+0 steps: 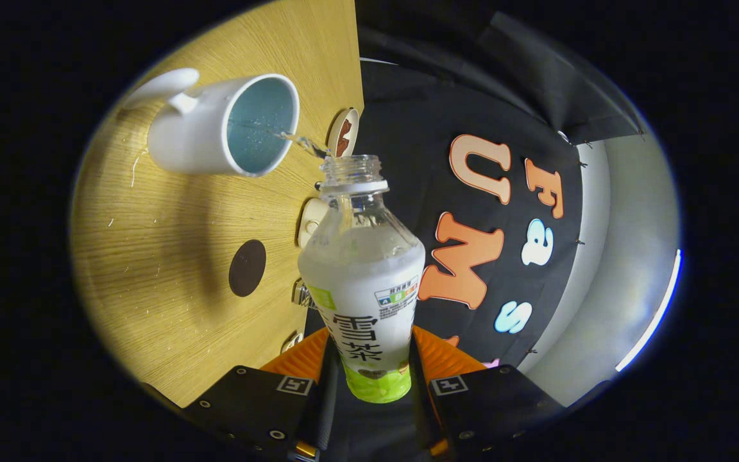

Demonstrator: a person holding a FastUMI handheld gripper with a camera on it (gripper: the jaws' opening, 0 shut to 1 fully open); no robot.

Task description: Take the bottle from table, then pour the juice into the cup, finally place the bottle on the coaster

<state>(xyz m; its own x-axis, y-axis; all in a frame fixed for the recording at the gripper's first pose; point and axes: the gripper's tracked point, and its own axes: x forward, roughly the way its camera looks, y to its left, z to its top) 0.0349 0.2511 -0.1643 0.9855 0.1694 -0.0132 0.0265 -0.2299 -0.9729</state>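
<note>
My gripper (369, 378) is shut on a clear plastic bottle (363, 269) with a white and green label, its cap off. The view is rolled sideways, so the bottle is tipped over. A thin stream of clear liquid (299, 142) runs from the bottle's open mouth into a white mug (215, 125) with a blue inside, which stands on the wooden table (164, 256). A dark round coaster (247, 267) lies on the table, between the mug and my fingers.
Several small round things sit along the table's far edge: a disc with a brown face (343, 133) near the mug, a pale one (310, 221) behind the bottle and a small metallic one (301, 294). The booth's wall stands behind the table.
</note>
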